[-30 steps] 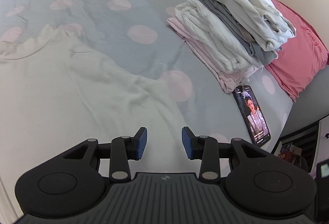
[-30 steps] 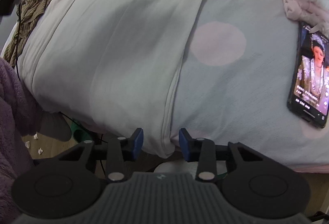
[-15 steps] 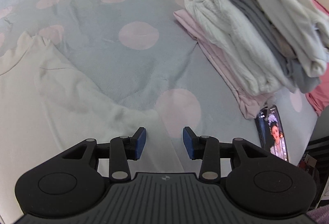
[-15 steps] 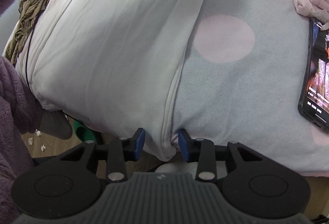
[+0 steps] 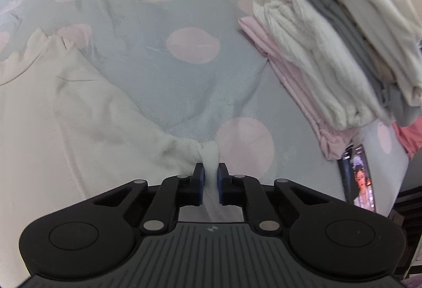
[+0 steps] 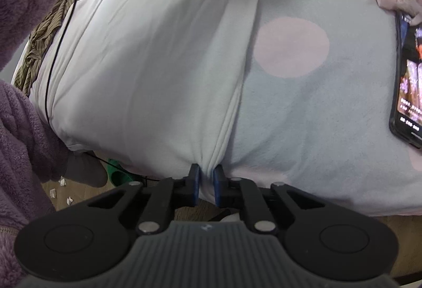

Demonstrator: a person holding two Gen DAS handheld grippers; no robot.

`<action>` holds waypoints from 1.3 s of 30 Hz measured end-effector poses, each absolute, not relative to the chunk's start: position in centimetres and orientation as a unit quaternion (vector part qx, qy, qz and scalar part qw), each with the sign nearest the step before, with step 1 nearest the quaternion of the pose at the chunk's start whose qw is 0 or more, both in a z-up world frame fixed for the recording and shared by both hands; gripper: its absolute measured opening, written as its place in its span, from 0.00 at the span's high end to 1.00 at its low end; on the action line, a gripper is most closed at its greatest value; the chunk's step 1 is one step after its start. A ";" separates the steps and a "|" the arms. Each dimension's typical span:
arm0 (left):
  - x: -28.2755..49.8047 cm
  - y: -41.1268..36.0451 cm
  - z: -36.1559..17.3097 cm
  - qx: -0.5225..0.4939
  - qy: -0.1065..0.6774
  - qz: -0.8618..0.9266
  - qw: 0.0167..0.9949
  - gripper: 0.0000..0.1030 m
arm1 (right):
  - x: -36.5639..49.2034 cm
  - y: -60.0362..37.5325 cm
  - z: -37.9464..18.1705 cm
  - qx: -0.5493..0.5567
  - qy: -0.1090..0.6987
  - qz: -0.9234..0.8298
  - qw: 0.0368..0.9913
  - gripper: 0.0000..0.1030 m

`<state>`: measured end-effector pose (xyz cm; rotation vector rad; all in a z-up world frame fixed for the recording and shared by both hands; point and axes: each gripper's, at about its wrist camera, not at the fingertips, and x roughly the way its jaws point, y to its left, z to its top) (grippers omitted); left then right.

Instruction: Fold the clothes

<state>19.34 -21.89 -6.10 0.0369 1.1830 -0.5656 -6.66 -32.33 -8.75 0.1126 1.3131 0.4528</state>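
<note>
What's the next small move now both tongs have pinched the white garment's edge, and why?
Probably lift both together and carry that edge across the white garment to fold it. Left tongs and right tongs each pinch bunched fabric along the same side, and the rest lies flat on the bed.

Left tongs [image 5: 210,177] pinched nearly closed, blue pads gripping a bunched fold of white cloth [image 5: 79,113]. Right tongs [image 6: 206,183] clamped the same way on the cloth's near edge. Purple fleece sleeve [image 6: 18,129] at far left.

A home bedroom: polka-dot bedspread [image 5: 163,82], folded clothes pile [image 5: 329,55].
</note>
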 end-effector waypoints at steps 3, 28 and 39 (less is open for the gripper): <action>19.0 -20.4 -5.0 -0.008 0.541 -0.275 0.795 0.93 | -7.2 -32.2 -7.2 0.036 0.597 0.211 0.773 0.88; 19.4 1.7 -8.9 -0.264 0.515 -0.249 0.777 0.94 | -7.2 -17.7 -4.7 -0.086 0.589 0.302 0.744 0.90; 17.3 4.2 -8.2 -0.228 0.499 -0.227 0.805 0.80 | -7.5 -17.5 -6.7 -0.071 0.609 0.336 0.715 0.71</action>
